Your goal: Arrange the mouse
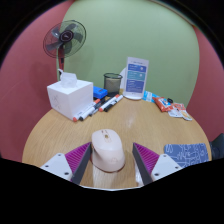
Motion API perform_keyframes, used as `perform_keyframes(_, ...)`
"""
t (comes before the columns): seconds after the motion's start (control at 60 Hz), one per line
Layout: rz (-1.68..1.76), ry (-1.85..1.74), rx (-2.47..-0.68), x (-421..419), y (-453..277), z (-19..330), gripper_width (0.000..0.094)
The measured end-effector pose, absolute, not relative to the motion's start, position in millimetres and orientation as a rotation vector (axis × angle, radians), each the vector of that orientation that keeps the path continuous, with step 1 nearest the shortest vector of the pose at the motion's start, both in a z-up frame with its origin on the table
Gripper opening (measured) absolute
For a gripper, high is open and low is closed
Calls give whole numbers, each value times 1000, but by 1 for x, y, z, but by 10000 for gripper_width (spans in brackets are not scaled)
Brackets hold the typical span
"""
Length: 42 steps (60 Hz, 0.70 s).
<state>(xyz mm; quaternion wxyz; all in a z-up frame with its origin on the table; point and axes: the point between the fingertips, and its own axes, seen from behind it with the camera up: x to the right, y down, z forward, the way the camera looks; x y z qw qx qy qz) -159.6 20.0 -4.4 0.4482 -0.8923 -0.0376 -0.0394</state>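
A pale pink computer mouse (108, 148) lies on the round wooden table (55, 132), near its front edge. My gripper (111, 152) is open with one finger on each side of the mouse. The mouse stands between the fingers and rests on the table, with a narrow gap showing at the right finger (141, 163). The left finger (82, 165) is very close to the mouse's side.
A white tissue box (70, 96) sits at the back left, with markers (102, 102) beside it. A dark mesh cup (113, 82) and a standing sign (137, 77) are at the back. Small items (168, 104) and a blue patterned object (187, 153) lie to the right. A fan (63, 42) stands behind the table.
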Motion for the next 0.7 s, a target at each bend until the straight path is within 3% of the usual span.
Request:
perform_keyframes(0.117,-58,-56,-2214,-160,38,-7,765)
perform_keyframes(0.2,9,-49,-2218,-170,45,-10,551)
perform_keyframes(0.45,27,-65,-2229,-174,41,4,390)
perform_keyframes(0.567,87,-121,-2128,-188,31,68,392)
perform_keyframes(0.7,163,-76,-1940,-165,10,190,391)
